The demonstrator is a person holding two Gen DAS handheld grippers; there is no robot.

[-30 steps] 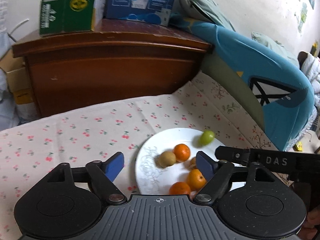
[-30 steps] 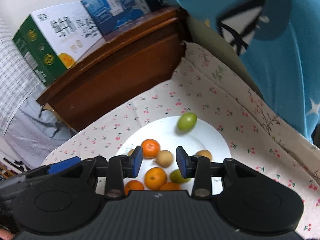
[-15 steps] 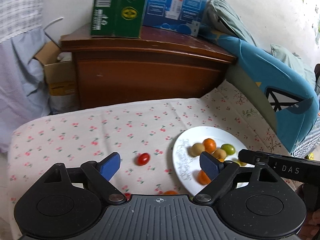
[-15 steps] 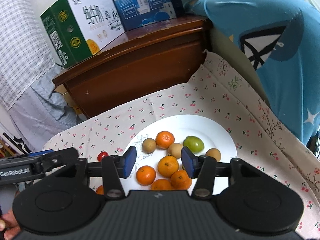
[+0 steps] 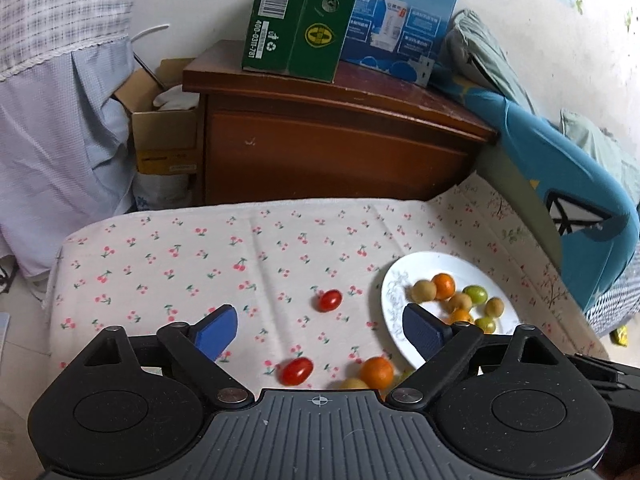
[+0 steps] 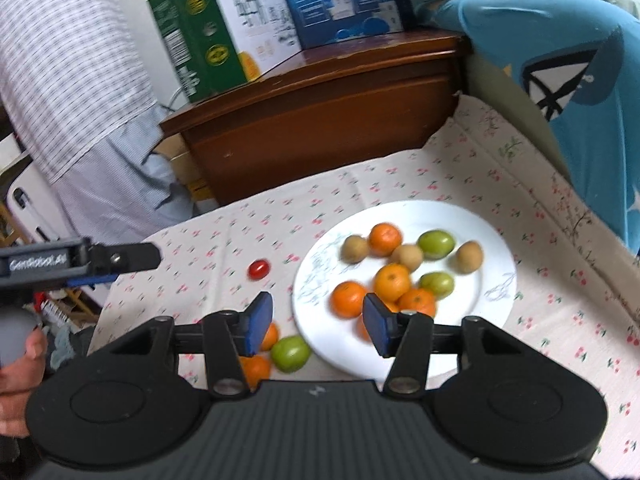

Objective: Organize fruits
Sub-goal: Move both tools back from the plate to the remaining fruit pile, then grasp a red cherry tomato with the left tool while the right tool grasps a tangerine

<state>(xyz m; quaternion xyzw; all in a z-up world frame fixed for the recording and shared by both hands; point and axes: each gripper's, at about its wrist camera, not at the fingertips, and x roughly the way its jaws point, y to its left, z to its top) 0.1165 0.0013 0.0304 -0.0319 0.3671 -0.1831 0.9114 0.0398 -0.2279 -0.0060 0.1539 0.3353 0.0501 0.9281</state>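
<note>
While blurred, white plate [image 6: 492, 236] fruit, partly hidden behind right gripper [image 6: 316, 322] fingers [image 6: 376, 326]

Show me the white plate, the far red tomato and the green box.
white plate [image 6: 476, 224]: right wrist view, bare far rim.
far red tomato [image 5: 329, 300]: left wrist view, its middle.
green box [image 5: 296, 20]: left wrist view, front face.

Left claw [image 5: 320, 330] gapes empty over two cherry tomatoes [image 5: 329, 300] — fruit-filled plate [image 5: 394, 300] just right

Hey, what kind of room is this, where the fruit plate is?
Probably a bedroom at home: a wooden cabinet topped with cartons, folded bedding alongside, and a cherry-print cloth.
</note>
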